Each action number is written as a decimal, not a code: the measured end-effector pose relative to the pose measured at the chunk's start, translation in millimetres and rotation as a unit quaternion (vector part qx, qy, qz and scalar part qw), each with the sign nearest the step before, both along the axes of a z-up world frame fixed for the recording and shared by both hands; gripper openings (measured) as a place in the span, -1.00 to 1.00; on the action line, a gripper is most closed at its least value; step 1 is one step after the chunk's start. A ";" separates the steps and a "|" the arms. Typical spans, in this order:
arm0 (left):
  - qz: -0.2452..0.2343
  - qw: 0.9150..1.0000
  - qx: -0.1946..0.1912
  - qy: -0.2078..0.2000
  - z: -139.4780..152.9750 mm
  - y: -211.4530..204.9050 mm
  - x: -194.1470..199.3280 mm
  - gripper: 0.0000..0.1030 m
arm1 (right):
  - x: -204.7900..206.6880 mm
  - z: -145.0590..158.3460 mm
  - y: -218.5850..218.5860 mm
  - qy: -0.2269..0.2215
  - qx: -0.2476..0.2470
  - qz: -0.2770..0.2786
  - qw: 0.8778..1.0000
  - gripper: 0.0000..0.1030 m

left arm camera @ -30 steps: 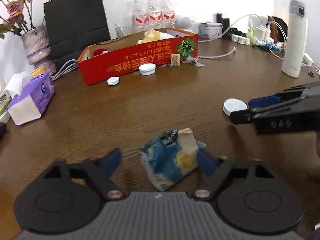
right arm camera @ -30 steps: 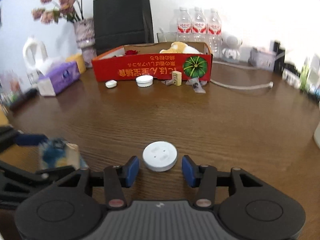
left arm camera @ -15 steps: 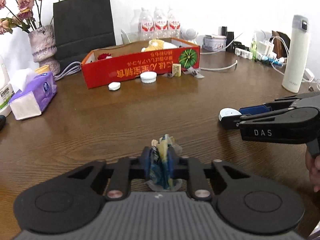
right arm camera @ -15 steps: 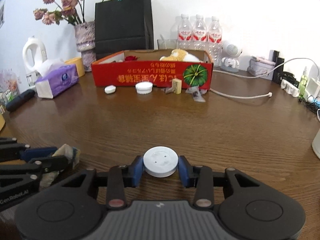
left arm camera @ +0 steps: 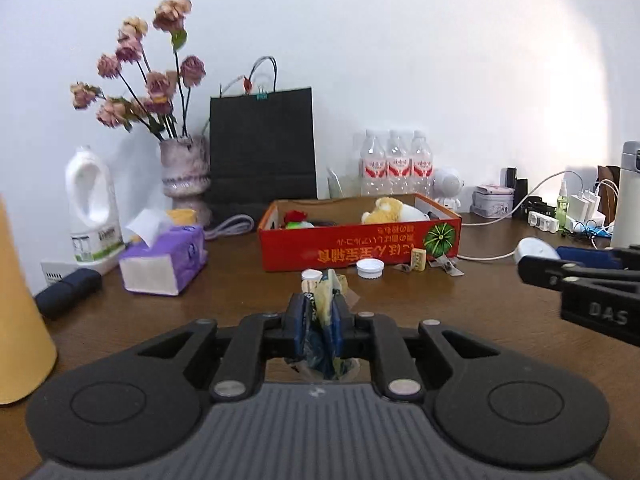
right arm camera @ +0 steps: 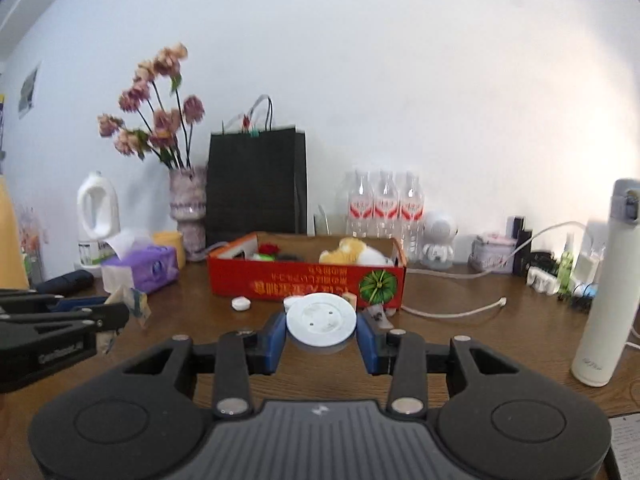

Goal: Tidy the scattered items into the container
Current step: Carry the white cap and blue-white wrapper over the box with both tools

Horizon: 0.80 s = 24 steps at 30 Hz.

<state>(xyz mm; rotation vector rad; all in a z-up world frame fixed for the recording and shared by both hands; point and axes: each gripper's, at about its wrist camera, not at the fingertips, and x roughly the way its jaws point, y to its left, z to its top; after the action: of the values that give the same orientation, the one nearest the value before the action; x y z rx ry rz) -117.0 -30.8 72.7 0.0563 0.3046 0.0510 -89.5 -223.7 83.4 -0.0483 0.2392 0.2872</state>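
Observation:
My left gripper (left arm camera: 318,320) is shut on a crumpled blue and yellow packet (left arm camera: 325,298), held off the brown table. The packet (right arm camera: 134,304) and the left gripper (right arm camera: 120,314) also show at the left of the right wrist view. My right gripper (right arm camera: 321,334) is shut on a white round disc (right arm camera: 321,316), its blue pads pressing both sides. Straight ahead stands the red cardboard box (left arm camera: 360,242) (right arm camera: 304,282), holding a plush toy and a red item. A white cap (left arm camera: 370,268), a small tile (left arm camera: 419,258) and sachets (left arm camera: 444,266) lie before it.
A purple tissue pack (left arm camera: 164,260), a flower vase (left arm camera: 186,176), a black paper bag (left arm camera: 262,148) and water bottles (left arm camera: 396,168) stand behind and left of the box. A tall white flask (right arm camera: 604,300) stands at the right, with a cable (right arm camera: 452,312) and chargers nearby.
The left jaws closed on the packet and the right jaws closed on the disc. Both grippers then lifted off the table and tilted up toward the box.

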 end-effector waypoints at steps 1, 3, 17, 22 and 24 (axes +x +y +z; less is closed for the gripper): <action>0.002 1.000 0.000 -0.004 0.0 -0.3 -4.0 -0.71 | -6.5 -0.7 -0.8 -0.008 -0.002 0.000 1.000 -0.28; 0.000 1.000 0.001 -0.011 0.6 -2.0 -11.6 -0.71 | -19.0 -2.7 -2.5 -0.015 -0.007 -0.004 1.000 -0.28; -0.022 0.999 -0.006 -0.043 8.7 -15.2 22.5 -0.70 | 5.5 5.5 -19.4 -0.019 -0.002 -0.026 0.999 -0.28; -0.023 0.997 -0.011 -0.073 27.1 -11.4 88.6 -0.70 | 70.0 27.8 -8.4 -0.041 0.010 -0.019 0.999 -0.28; -0.021 0.996 -0.015 -0.087 36.7 -8.8 123.6 -0.70 | 103.8 37.0 -2.2 -0.058 0.022 -0.010 0.998 -0.28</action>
<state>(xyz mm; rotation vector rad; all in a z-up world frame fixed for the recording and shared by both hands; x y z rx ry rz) 6.7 -39.5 109.4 0.0277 0.1294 0.0093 14.4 -225.9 120.4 -0.0192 0.1179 0.2687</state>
